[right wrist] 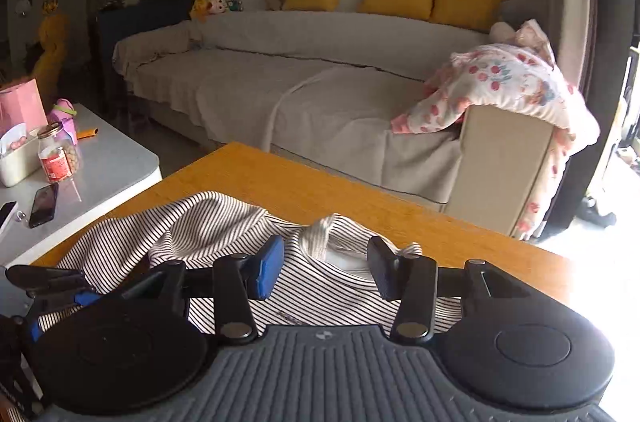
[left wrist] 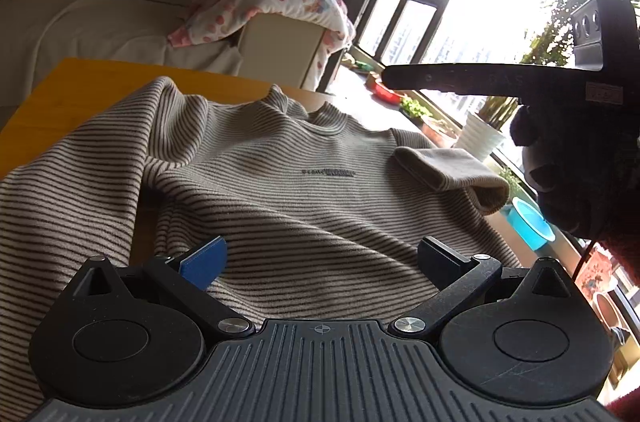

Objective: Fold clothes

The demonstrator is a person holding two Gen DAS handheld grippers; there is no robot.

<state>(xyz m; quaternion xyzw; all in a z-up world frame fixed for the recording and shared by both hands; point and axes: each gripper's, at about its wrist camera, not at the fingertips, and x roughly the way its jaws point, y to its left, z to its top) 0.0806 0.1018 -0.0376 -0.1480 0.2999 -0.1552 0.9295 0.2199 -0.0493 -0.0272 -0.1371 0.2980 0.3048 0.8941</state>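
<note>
A beige sweater with thin dark stripes lies front up and loosely spread on an orange wooden table. Its collar points away from me, and one sleeve is folded back so the cuff rests on the chest. My left gripper hovers open just over the lower body of the sweater, with nothing between its fingers. My right gripper is open above the collar area and holds nothing. It shows as a dark silhouette at the right of the left wrist view. The left gripper shows at the lower left of the right wrist view.
A beige sofa stands beyond the table, with a flowered blanket over its arm. A white side table at the left carries a jar and a phone. A bright window with plants and a blue tub lie to the right.
</note>
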